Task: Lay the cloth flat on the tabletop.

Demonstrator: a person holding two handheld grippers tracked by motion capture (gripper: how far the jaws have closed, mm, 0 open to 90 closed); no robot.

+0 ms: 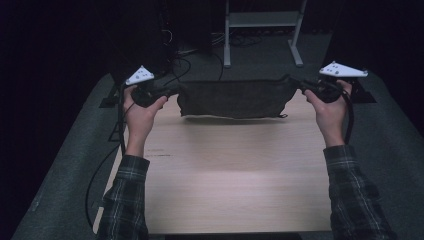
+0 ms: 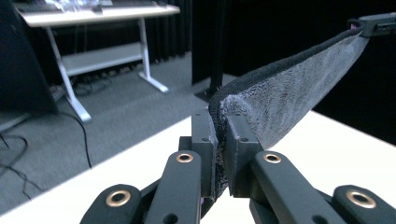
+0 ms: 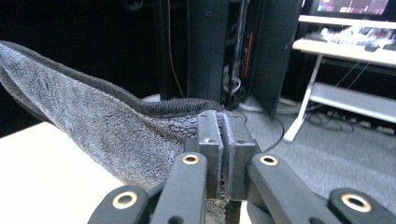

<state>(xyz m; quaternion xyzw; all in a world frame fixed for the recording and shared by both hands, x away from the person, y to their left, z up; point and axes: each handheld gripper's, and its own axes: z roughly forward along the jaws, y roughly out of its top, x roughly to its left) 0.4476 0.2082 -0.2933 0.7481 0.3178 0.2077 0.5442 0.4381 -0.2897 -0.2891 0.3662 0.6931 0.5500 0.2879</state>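
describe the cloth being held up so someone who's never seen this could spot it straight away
Start at the pale wooden table and look to its far edge. There a dark grey fleecy towel hangs stretched between the left gripper and the right gripper, each clamped on one top corner. It is the one soft, fuzzy thing there, dark against the light wood.

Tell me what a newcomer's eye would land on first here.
A dark grey towel stretched taut across the far part of the wooden table, hanging between two grippers. The left gripper pinches one end and the right gripper the other, each shut on a corner.
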